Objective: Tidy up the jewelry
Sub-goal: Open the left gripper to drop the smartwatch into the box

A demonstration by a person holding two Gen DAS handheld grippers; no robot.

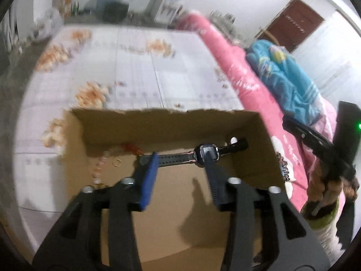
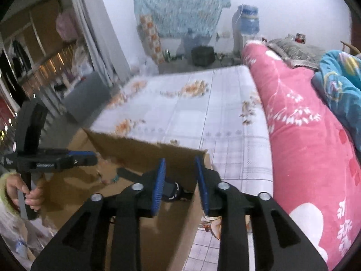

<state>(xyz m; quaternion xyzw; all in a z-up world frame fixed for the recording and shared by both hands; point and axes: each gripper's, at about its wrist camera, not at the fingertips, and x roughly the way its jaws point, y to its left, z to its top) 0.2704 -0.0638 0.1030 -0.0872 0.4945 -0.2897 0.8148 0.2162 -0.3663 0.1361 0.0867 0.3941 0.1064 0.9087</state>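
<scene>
An open cardboard box [image 1: 266, 144] stands on the bed. Over its inside, my left gripper [image 1: 180, 158] is open. A dark-strapped watch [image 1: 207, 153] stretches across just past the fingertips, and the pads do not press on it. A bead string [image 1: 99, 169], a small ring [image 1: 116, 163] and an orange-red piece [image 1: 133, 149] lie on the box floor at the back left. My right gripper [image 2: 180, 176] is open over the box's [image 2: 144, 151] right wall, with the watch [image 2: 171, 192] below it inside the box. In the right wrist view a hand [image 2: 29, 194] holds the left gripper [image 2: 85, 159].
The box rests on a pale flowered bedsheet [image 1: 140, 67]. A rolled pink quilt [image 2: 300, 135] and a blue quilt [image 2: 343, 85] lie along the bed's right side. A water dispenser [image 2: 247, 24] and a dark bin [image 2: 203, 55] stand beyond the bed's far end.
</scene>
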